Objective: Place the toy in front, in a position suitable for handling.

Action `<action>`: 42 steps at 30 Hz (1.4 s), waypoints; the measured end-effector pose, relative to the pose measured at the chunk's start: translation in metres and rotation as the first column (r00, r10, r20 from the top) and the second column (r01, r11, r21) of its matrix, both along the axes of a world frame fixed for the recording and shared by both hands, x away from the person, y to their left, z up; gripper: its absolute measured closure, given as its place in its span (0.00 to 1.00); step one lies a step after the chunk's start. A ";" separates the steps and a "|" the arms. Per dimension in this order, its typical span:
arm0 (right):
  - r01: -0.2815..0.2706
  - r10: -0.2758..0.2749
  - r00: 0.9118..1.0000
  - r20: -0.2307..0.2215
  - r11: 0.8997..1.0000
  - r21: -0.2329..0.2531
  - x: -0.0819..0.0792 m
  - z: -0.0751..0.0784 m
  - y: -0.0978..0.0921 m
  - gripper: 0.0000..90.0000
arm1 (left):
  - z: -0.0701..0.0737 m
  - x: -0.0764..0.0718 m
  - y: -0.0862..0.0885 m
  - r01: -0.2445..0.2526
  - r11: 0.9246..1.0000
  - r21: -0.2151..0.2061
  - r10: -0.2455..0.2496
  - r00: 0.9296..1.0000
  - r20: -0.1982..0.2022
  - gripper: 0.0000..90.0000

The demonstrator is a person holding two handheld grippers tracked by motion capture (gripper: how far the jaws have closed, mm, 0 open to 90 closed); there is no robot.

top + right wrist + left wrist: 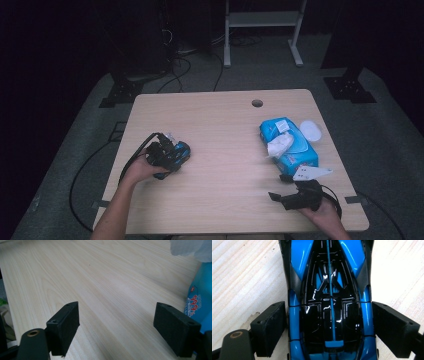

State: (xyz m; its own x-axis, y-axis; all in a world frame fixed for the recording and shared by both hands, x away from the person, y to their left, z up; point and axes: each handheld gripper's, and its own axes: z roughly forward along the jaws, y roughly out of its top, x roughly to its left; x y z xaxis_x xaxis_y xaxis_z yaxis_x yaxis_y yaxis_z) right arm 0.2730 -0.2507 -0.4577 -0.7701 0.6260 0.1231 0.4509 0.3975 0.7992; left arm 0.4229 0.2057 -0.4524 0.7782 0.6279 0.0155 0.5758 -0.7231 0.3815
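Observation:
A blue and black toy car [181,150] sits on the left side of the wooden table [225,125]. A hand holds my left gripper [165,152] over it. In the left gripper view the car [329,290] lies lengthwise between the jaws of the left gripper [328,310], which stand wide apart, one along each side. My right gripper [279,188] rests near the front right edge, held by the other hand. Its jaws are apart, and the right gripper [116,315] has bare wood between them.
A blue pack of wet wipes [290,142] with a white wipe sticking out lies just beyond the right gripper, and the pack [200,297] is close to the right jaw. A white lid [311,130] lies beside it. A cable hole [257,103] is near the far edge.

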 end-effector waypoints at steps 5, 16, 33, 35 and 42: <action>0.003 -0.003 1.000 0.007 1.000 0.002 -0.001 0.000 -0.001 0.22 | 0.002 -0.001 0.001 0.011 1.000 -0.008 -0.011 1.000 0.005 0.27; 0.010 -0.010 1.000 0.003 1.000 0.004 0.000 0.000 -0.001 0.22 | 0.004 -0.002 0.002 0.018 1.000 0.006 -0.018 1.000 0.005 0.29; 0.016 -0.016 1.000 0.006 1.000 0.011 0.001 0.001 -0.003 0.22 | 0.016 -0.006 0.005 0.018 1.000 0.025 -0.019 1.000 0.024 0.29; 0.019 -0.019 1.000 0.006 1.000 0.014 0.001 0.001 -0.004 0.22 | 0.021 -0.007 0.002 0.027 0.999 0.023 -0.028 0.999 0.030 0.29; 0.031 -0.031 0.999 0.012 0.999 0.020 0.001 0.003 -0.007 0.22 | 0.039 -0.015 -0.024 0.095 0.996 0.000 -0.094 0.993 0.071 0.29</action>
